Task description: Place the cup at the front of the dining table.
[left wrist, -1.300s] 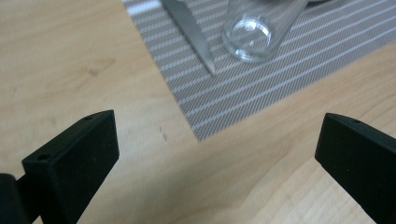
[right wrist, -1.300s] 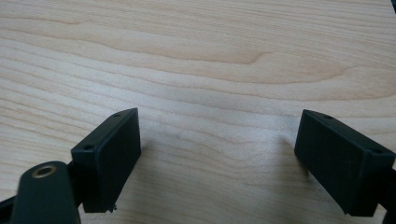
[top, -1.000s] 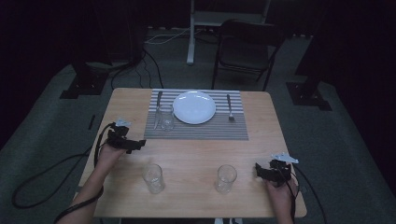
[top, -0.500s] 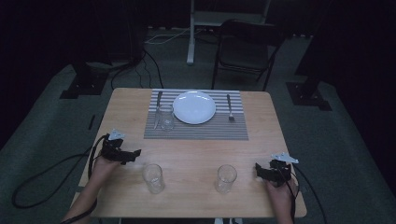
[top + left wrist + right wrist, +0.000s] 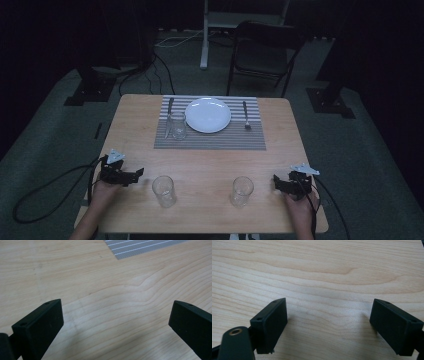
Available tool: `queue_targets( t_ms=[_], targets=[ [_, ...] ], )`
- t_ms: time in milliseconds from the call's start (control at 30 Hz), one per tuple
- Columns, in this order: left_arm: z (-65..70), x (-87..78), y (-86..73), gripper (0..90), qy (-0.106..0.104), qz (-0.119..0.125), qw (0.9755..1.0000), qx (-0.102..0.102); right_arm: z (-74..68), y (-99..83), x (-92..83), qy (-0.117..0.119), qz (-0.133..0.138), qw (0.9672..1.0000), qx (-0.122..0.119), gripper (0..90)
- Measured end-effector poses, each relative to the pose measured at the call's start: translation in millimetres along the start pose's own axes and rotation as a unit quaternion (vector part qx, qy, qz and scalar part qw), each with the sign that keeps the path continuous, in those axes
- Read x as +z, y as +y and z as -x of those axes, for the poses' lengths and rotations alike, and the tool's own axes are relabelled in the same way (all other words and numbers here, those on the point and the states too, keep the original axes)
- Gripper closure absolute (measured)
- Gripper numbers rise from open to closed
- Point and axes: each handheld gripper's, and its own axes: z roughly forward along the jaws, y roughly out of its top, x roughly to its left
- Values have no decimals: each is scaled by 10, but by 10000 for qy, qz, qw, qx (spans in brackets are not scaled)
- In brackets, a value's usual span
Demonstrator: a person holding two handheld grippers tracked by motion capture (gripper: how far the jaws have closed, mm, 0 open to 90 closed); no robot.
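**Two glasses between two wide-open grippers**

Two empty glasses stand upright near the front edge of the wooden surface (image 5: 280,150). The left glass (image 5: 163,190) stands just to the right of the left gripper (image 5: 134,175), near it but not touching. The right glass (image 5: 242,191) stands to the left of the right gripper (image 5: 276,182), also near and apart from it. The two glasses are well apart from each other.

Both grippers rest low at the front corners of the surface, each held in a hand that comes in from the bottom edge, jaws pointing inward toward the glasses. In the left gripper view the jaws stand wide apart with bare wood and a corner of the striped mat (image 5: 145,247) between them. In the right gripper view the jaws are likewise spread wide over bare wood, gripping nothing.

Farther back, the mat carries a white plate (image 5: 208,114), a third glass (image 5: 178,126), a knife (image 5: 168,112) and a fork (image 5: 245,115).
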Motion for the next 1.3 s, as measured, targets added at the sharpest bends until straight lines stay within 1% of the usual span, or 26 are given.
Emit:
queue_targets(
  t_ms=[100, 233, 333, 367, 433, 500, 567, 633, 700, 833, 900, 967, 1000, 1033, 1133, 1233, 1267, 1300],
  targets=[
    [-2, -29, -76, 1, 192, 74, 9998, -70, 0, 0, 0, 0, 1, 10000, 0, 143],
    [25, -67, -156, 1, 556, 191, 9983, -20, 0, 0, 0, 0, 0, 10000, 0, 143],
    [8, -96, -194, 1, 617, 201, 9979, -23, -1, 0, 0, 0, 2, 10000, 5, 143],
    [-6, -106, -203, 1, 633, 179, 9978, -62, -1, 0, 0, 1, 1, 10000, 6, 143],
    [-22, -129, -228, 1, 675, 210, 9974, -142, -1, 0, 0, 0, 2, 10000, 5, 143],
    [-28, -158, -254, 1, 794, 194, 9965, -179, -1, 0, 0, 1, 2, 10000, 6, 143],
    [-39, -185, -282, 1, 868, 173, 9957, -259, -2, 1, 0, 2, 0, 10000, 13, 143],
    [-63, -211, -304, 1, 856, 159, 9956, -340, -2, 1, 0, 1, 0, 10000, 12, 143],
    [-91, -243, -324, 1, 910, 190, 9949, -381, -2, 1, -1, 0, -5, 10000, 10, 143],
    [-131, -281, -359, 1, 1135, 192, 9919, -541, -2, 1, -1, 0, -6, 10000, 9, 143],
    [-133, -302, -382, 1, 1288, 248, 9895, -602, -2, 1, -1, 0, -5, 10000, 10, 143],
    [-130, -315, -394, 1, 1346, 223, 9885, -650, -2, 1, -1, 0, -6, 10000, 10, 143],
    [-123, -321, -403, 1, 1345, 273, 9882, -686, -2, 1, -1, 0, -5, 10000, 10, 143],
    [-113, -331, -408, 1, 1374, 238, 9877, -709, -1, 1, -1, 0, -5, 10000, 9, 143],
    [-88, -374, -421, 1, 1419, 270, 9870, -702, -1, 1, -1, 0, -5, 10000, 8, 143],
    [-65, -418, -453, 1, 1591, 259, 9848, -647, -2, 1, -1, 0, -5, 10000, 9, 142],
    [-61, -418, -470, 1, 1611, 241, 9846, -629, -2, 1, -1, 0, -5, 10000, 10, 143],
    [-58, -415, -484, 1, 1663, 163, 9841, -599, -2, 1, -1, 0, -5, 10000, 11, 143]
  ],
)
